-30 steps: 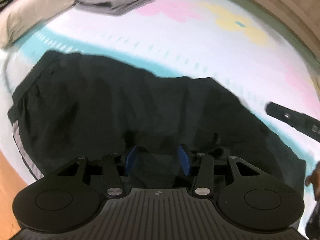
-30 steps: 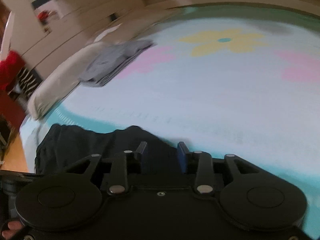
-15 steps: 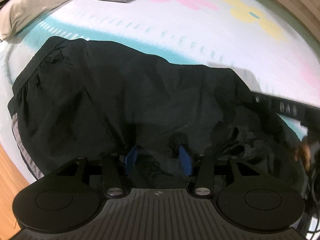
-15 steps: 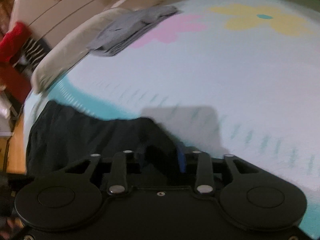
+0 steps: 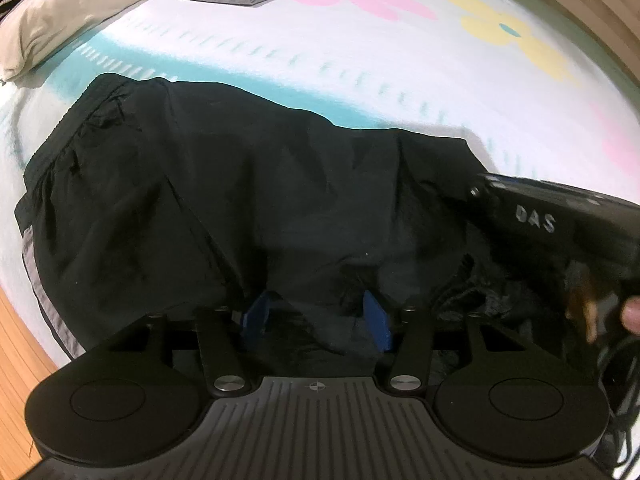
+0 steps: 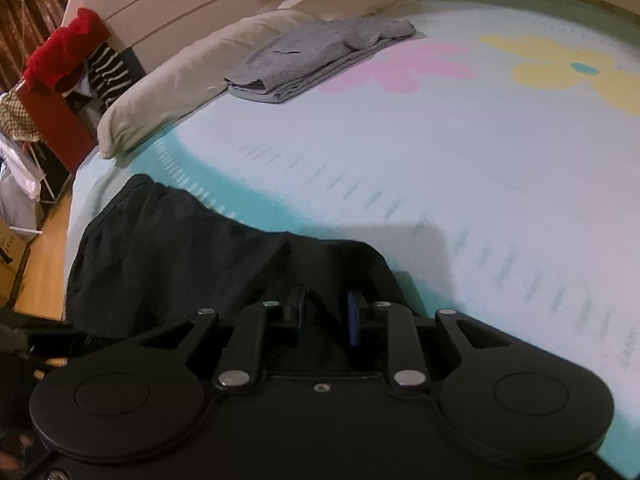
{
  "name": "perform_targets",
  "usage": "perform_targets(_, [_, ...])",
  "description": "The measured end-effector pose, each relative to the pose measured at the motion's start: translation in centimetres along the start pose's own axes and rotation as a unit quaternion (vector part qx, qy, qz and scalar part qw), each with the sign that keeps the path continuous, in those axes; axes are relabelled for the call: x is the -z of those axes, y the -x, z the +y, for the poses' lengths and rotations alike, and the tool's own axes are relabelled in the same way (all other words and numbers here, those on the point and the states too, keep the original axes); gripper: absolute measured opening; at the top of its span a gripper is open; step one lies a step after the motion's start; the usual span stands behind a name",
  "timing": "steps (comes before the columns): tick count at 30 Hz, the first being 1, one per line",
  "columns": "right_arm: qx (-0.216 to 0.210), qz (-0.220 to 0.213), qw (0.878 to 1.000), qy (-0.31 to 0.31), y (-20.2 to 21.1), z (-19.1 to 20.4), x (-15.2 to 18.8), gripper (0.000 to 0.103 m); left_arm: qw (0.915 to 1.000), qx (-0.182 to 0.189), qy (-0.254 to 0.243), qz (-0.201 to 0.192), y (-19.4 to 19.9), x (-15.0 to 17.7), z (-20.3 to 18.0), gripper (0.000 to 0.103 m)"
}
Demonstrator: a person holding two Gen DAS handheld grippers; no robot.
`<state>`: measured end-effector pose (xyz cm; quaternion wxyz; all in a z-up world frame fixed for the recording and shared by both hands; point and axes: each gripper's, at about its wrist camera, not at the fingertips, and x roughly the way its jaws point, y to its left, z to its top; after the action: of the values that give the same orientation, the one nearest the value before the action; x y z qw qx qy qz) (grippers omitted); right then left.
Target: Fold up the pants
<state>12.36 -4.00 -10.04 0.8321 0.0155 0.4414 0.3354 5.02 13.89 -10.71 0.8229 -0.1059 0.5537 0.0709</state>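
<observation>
Pants stretched lengthwise leftward across bed, waistband far from right gripper. Left gripper half-open around fabric, right nearly closed, pinching hem.

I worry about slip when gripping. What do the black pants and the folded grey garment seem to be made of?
Black pants: thin, smooth woven synthetic by the look, faintly sheened, with fine crinkles and a grey side stripe. Folded grey garment: soft matte heathered knit, probably cotton jersey; thick, rounded fold edges.
</observation>
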Motion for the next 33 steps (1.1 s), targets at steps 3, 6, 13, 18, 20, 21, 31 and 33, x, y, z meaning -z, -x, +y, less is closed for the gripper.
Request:
perform_targets(3, [-0.005, -0.007, 1.000, -0.029, -0.4, -0.7, -0.5, 0.034, 1.0000, 0.000, -0.005, 0.000, 0.1, -0.1, 0.0, 0.052])
perform_targets(6, [0.000, -0.026, 0.998, -0.060, -0.8, -1.4, -1.2, 0.028, 1.0000, 0.002, -0.006, -0.001, 0.1, 0.0, 0.0, 0.053])
perform_targets(13, [0.072, -0.032, 0.997, -0.027, -2.8, -0.8, -2.0, 0.007, 1.0000, 0.004, -0.005, 0.001, 0.3, 0.1, 0.2, 0.053])
perform_targets(18, [0.106, -0.032, 0.992, -0.055, -2.4, -1.4, -2.9, 0.010, 1.0000, 0.002, -0.006, 0.003, 0.2, -0.1, 0.1, 0.053])
perform_targets(20, [0.106, -0.063, 0.989, -0.075, -0.1, -1.6, -2.9, 0.017, 1.0000, 0.002, -0.005, 0.002, 0.4, -0.1, 0.1, 0.053])
perform_targets(21, [0.107, -0.069, 0.989, -0.078, 1.1, -1.5, -2.9, 0.017, 1.0000, 0.003, -0.003, 0.000, 0.5, -0.1, 0.1, 0.053])
perform_targets(31, [0.099, -0.042, 0.993, -0.049, 9.4, 3.9, 3.2, 0.018, 0.9964, -0.004, -0.026, -0.080, 4.1, 0.2, 1.1, 0.053])
perform_targets(33, [0.103, -0.038, 0.993, -0.047, 9.7, 5.2, 4.9, 0.018, 0.9945, -0.014, -0.032, -0.099, 4.9, 0.4, 1.4, 0.053])
